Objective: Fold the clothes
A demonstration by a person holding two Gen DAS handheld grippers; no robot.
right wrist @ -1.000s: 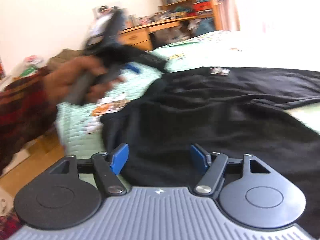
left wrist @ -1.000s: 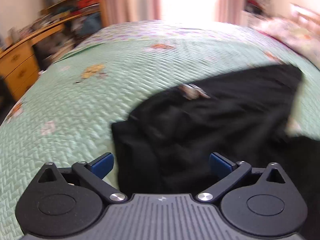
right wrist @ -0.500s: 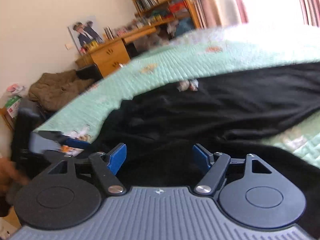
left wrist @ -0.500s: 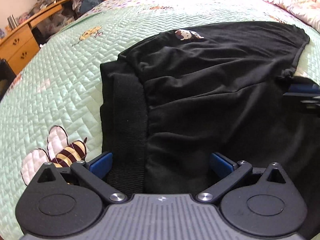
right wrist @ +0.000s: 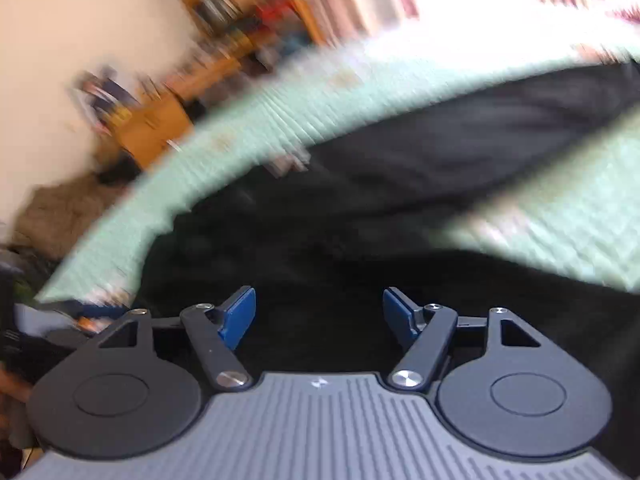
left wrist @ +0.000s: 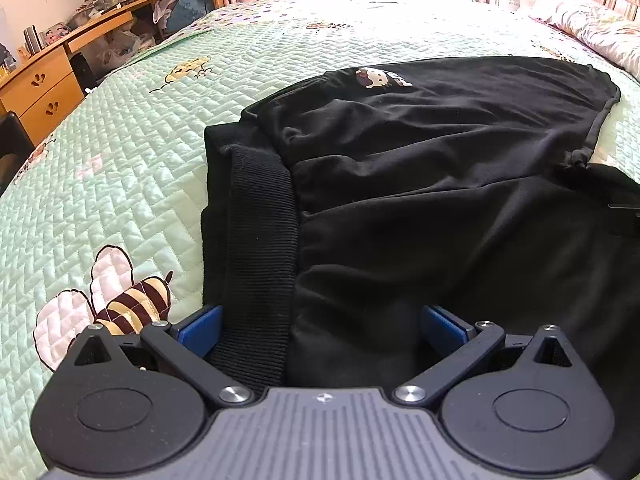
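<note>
Left gripper [left wrist: 320,330] has dropped low over the black garment [left wrist: 440,184], jaws wide, ribbed band [left wrist: 260,248] between them, nothing pinched yet. Right gripper [right wrist: 319,314] swung across, jaws just narrowed slightly, still empty over cloth. Looks like I'm lining up the pinch. Green quilt [left wrist: 120,160] all around, desk [left wrist: 44,88] upper left, nothing blocking.

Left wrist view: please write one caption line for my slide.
Open left gripper poised over the ribbed hem of a black garment on a green quilt.
</note>
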